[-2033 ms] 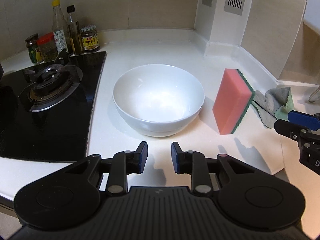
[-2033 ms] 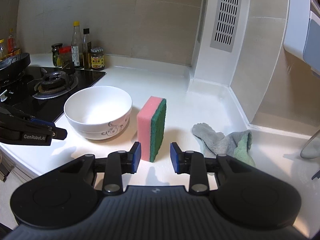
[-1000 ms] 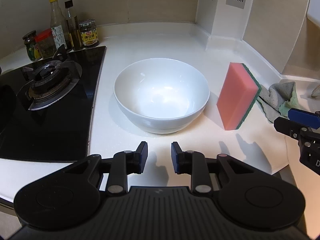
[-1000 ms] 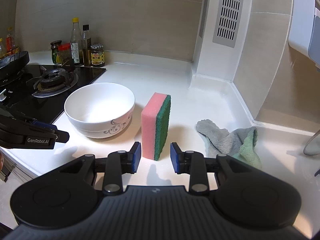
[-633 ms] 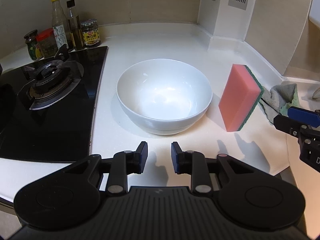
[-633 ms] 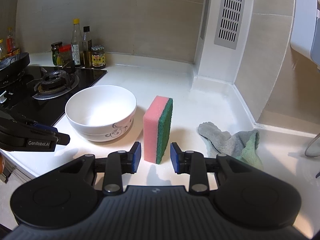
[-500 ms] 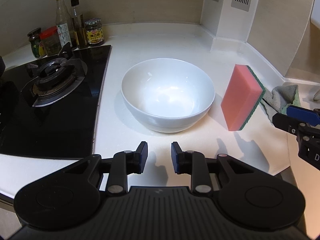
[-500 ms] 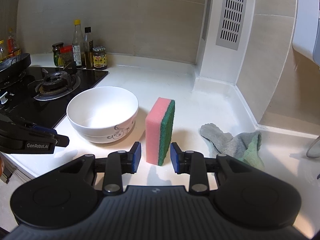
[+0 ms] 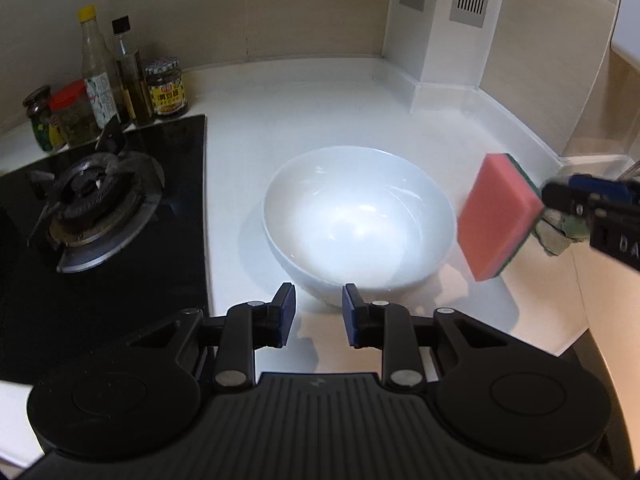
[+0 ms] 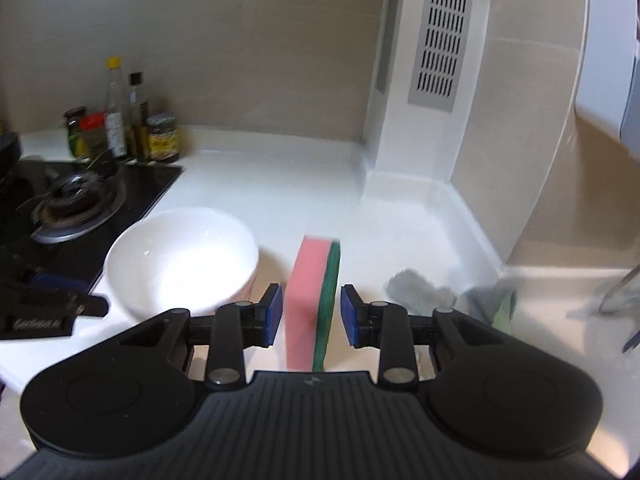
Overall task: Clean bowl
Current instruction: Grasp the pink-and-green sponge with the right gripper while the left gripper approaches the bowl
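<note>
A white bowl (image 9: 358,224) (image 10: 182,258) sits upright on the white counter, right of the stove. A pink and green sponge (image 9: 498,216) (image 10: 316,300) stands on its edge just right of the bowl. My left gripper (image 9: 319,314) is open, its blue pads just short of the bowl's near side. My right gripper (image 10: 308,314) is open with the sponge between its pads, a gap on each side. In the left wrist view the right gripper's fingers (image 9: 580,196) reach the sponge from the right.
A black gas stove (image 9: 92,200) lies left of the bowl, with several bottles and jars (image 9: 120,96) behind it. A grey and green rag (image 10: 448,300) lies right of the sponge. A white vented column (image 10: 432,80) stands at the back corner.
Both grippers have moved forward. The left one has closed in on the bowl. The right one now straddles the sponge, which earlier stood ahead of its pads.
</note>
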Action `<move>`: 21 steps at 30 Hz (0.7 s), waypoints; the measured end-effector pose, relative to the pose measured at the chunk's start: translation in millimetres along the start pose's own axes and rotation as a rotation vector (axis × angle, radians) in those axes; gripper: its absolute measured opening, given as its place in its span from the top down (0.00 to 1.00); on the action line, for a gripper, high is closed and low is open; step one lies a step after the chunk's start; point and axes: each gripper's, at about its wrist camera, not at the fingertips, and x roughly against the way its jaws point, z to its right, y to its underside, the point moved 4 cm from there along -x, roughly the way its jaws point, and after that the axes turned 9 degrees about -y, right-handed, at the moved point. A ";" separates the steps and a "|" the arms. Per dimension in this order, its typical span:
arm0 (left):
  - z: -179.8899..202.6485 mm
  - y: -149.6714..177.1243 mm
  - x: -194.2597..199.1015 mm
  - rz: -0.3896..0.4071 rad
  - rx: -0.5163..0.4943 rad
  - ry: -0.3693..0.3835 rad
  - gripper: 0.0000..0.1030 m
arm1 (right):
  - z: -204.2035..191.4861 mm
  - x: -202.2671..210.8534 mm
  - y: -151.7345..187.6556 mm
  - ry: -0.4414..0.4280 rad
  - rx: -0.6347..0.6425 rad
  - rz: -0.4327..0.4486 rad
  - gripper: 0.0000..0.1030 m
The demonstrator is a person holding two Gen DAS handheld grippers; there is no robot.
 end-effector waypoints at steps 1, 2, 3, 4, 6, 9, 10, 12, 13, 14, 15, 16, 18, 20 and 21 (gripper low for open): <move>-5.7 -4.3 -1.2 0.006 -0.004 0.005 0.70 | -0.4 -6.9 -5.2 0.017 0.006 -0.004 0.73; -11.8 -7.7 -3.5 0.009 -0.006 0.010 0.70 | -1.9 -12.4 -9.0 0.029 0.003 -0.012 0.73; -17.9 -10.9 -5.8 0.012 -0.007 0.015 0.70 | -3.3 -17.8 -12.7 0.042 0.000 -0.019 0.73; -21.8 -13.1 -7.4 0.013 -0.008 0.021 0.70 | -4.7 -23.3 -16.3 0.055 -0.003 -0.027 0.73; -31.1 -17.9 -13.7 0.004 -0.012 0.037 0.70 | -8.2 -34.7 -19.2 0.078 -0.004 -0.063 0.73; -43.9 -23.2 -22.4 -0.010 -0.033 0.056 0.70 | -9.4 -51.3 -17.1 0.108 -0.028 -0.132 0.73; -49.5 -25.2 -25.0 -0.013 -0.050 0.064 0.70 | -9.5 -53.9 -15.5 0.116 -0.034 -0.144 0.73; -55.3 -25.5 -27.9 -0.020 -0.071 0.072 0.70 | -9.3 -61.4 -9.7 0.137 -0.056 -0.181 0.73; -58.7 -25.4 -30.1 -0.025 -0.082 0.075 0.70 | -9.2 -64.4 -7.1 0.141 -0.066 -0.192 0.73; -61.9 -26.1 -32.9 -0.032 -0.087 0.077 0.70 | -9.4 -66.4 -4.7 0.142 -0.074 -0.198 0.73; -65.3 -26.8 -36.6 -0.041 -0.090 0.082 0.70 | -9.5 -66.4 -1.8 0.148 -0.082 -0.203 0.73; -67.1 -27.2 -38.5 -0.045 -0.088 0.087 0.70 | -10.0 -66.2 -1.1 0.156 -0.090 -0.201 0.73; -68.3 -29.4 -41.4 -0.049 -0.069 0.098 0.70 | -10.3 -64.2 -2.7 0.175 -0.091 -0.199 0.74; -68.6 -32.9 -44.8 -0.054 -0.038 0.110 0.70 | -11.4 -57.2 -8.3 0.180 -0.078 -0.158 0.74; -68.5 -34.9 -46.4 -0.062 -0.017 0.119 0.70 | -14.9 -48.1 -16.4 0.172 -0.046 -0.108 0.74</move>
